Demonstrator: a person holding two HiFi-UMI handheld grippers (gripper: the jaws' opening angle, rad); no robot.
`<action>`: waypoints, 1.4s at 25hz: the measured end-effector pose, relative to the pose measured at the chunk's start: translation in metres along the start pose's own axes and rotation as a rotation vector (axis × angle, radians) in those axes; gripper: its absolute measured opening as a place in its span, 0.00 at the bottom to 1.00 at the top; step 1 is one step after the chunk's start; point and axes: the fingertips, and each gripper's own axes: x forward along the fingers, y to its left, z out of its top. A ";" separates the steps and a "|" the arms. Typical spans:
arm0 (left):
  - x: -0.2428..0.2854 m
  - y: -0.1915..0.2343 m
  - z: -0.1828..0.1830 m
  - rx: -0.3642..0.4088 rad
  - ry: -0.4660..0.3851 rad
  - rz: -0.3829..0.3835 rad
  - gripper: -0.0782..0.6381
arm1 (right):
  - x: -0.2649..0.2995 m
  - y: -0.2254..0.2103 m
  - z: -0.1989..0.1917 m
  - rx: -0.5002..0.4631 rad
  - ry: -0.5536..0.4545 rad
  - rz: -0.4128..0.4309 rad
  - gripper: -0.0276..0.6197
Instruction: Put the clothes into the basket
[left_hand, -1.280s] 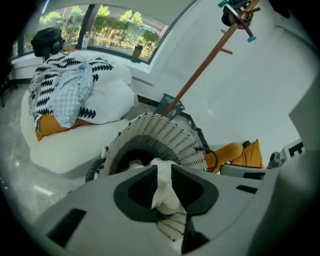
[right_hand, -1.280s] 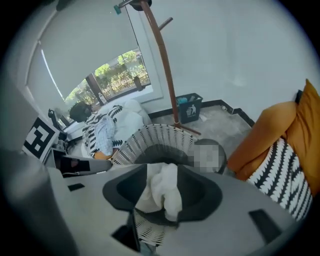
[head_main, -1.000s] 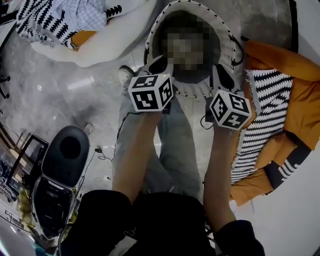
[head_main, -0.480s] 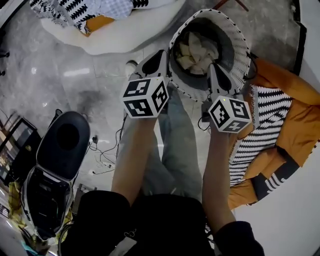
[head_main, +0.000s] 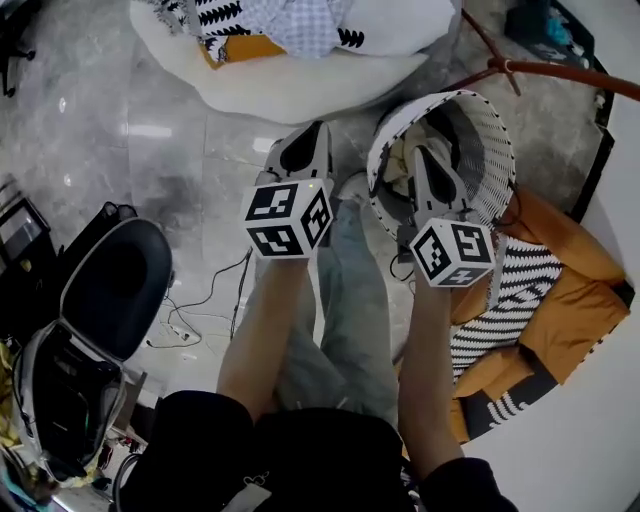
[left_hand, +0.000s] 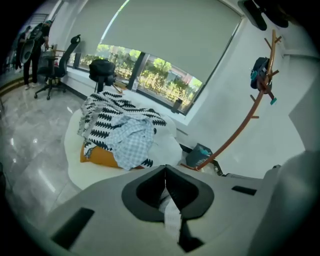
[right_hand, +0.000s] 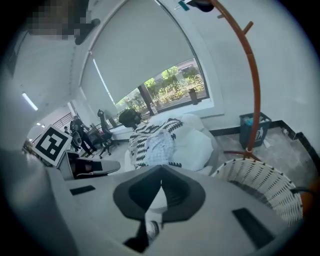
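A pile of clothes (head_main: 270, 20), with a black-and-white patterned piece, a pale checked shirt (left_hand: 131, 141) and something orange, lies on a white beanbag (head_main: 300, 85) at the top of the head view. The white woven basket (head_main: 495, 150) stands to its right with cream clothes (head_main: 400, 160) inside. My left gripper (head_main: 305, 145) is shut and empty, over the floor between basket and beanbag. Also shut and empty, my right gripper (head_main: 425, 165) hovers above the basket's left part. Both gripper views look toward the pile (right_hand: 152, 137); the basket rim (right_hand: 265, 185) shows at lower right.
An orange and black-and-white striped blanket (head_main: 545, 290) lies right of the basket. A brown coat stand (left_hand: 250, 107) and a small bin (left_hand: 200, 154) stand behind it. A black chair-like object (head_main: 110, 295) and floor cables (head_main: 205, 305) are on the left.
Both grippers went from slightly open to shut and moved from the basket's near rim toward the beanbag. The basket now sits further right in the head view.
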 end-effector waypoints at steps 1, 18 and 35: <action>-0.001 0.010 0.006 0.003 -0.009 0.013 0.12 | 0.009 0.008 0.003 -0.011 0.003 0.017 0.06; 0.077 0.142 0.097 0.079 -0.020 0.011 0.12 | 0.168 0.058 0.036 -0.063 0.052 0.036 0.06; 0.245 0.230 0.138 0.145 0.053 -0.077 0.12 | 0.352 0.027 0.031 -0.148 0.201 -0.056 0.34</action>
